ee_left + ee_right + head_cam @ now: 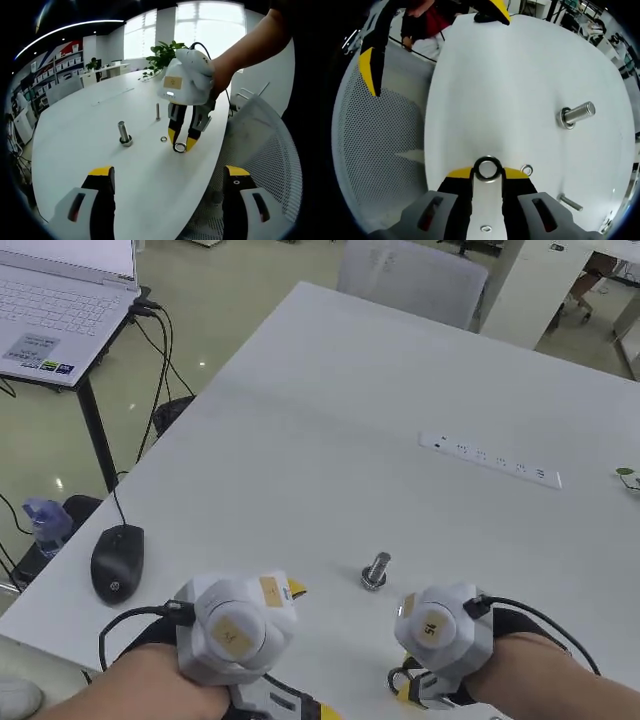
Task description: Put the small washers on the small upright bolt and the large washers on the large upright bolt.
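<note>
The large upright bolt (375, 572) stands on the white table (330, 440) between my two grippers; in the left gripper view the large bolt (123, 134) has the thin small bolt (158, 111) behind it. My right gripper (487, 172) points down at the table near its front edge, shut on a large washer (487, 169). From the side, the right gripper (181, 144) holds the large washer (180, 147) just above the tabletop. A small washer (163, 139) lies flat beside it. My left gripper (168, 172) is open and holds nothing.
A black mouse (117, 562) lies at the table's left corner. A power strip (490, 458) runs across the far right. A laptop (60, 300) sits on a side stand at the left. A mesh chair (270, 150) stands close to the table's edge.
</note>
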### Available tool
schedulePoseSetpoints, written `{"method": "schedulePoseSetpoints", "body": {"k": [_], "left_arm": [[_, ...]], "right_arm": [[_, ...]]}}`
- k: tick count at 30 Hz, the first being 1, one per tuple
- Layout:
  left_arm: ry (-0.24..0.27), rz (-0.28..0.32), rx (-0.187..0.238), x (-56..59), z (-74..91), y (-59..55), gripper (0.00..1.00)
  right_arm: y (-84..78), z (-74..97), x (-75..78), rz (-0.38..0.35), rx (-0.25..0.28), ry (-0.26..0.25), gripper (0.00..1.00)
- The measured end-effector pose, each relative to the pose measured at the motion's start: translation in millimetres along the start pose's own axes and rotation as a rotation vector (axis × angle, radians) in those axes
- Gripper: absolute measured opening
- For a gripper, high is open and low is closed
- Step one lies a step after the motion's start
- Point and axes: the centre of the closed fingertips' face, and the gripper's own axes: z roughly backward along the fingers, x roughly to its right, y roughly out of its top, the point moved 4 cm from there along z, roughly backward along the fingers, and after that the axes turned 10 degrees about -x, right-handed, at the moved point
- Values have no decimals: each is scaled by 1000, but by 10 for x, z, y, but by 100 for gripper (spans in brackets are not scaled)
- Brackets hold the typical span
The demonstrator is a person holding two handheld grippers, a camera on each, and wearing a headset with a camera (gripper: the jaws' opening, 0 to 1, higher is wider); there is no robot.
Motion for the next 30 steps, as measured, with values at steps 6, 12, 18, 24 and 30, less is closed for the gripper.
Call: {"method": "schedulePoseSetpoints", "body": {"k": [6, 12, 18, 24, 30], "left_arm": [[-1, 2, 3, -11, 14, -14, 91], [-1, -6, 12, 0, 40, 19, 93], [-3, -4, 17, -4, 21, 40, 95], [0, -1, 31, -12, 15, 83, 98], [4, -7, 22, -5, 1, 79, 99]], "right_arm": [[-90, 169, 75, -41, 3, 1, 21], [-157, 432, 200, -89, 19, -6, 21], [-199, 604, 303, -96, 18, -22, 21], [-226, 769, 454, -105, 26, -40, 21], [-244, 867, 580, -111, 28, -51, 21]]}}
